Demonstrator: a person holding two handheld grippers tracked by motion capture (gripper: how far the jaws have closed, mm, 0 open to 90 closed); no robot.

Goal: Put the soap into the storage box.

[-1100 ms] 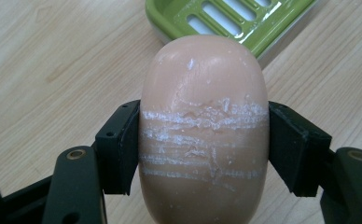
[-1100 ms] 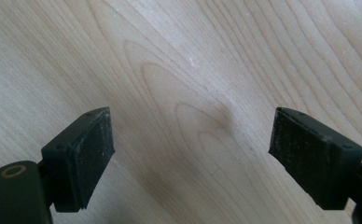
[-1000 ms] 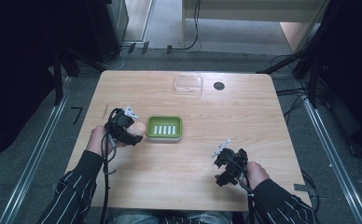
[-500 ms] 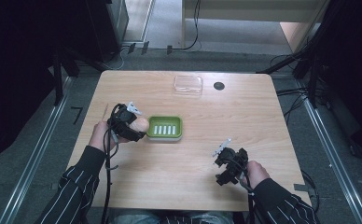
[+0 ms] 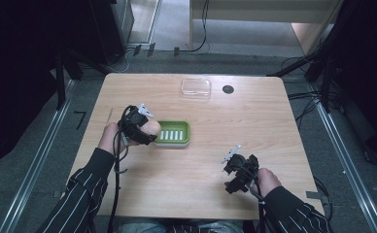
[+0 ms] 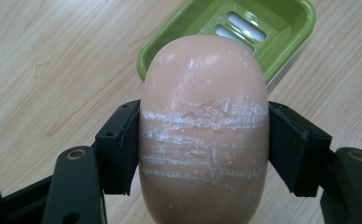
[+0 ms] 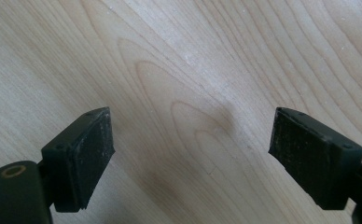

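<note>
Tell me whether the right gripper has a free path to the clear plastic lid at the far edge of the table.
Probably yes: the right gripper is open and holds nothing, and bare table lies between it and the clear lid.

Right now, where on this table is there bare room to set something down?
Bare wood runs along the table's right half, between the green soap dish and the right gripper, and near the front edge. The left gripper, holding the soap, crowds the dish's left.
</note>
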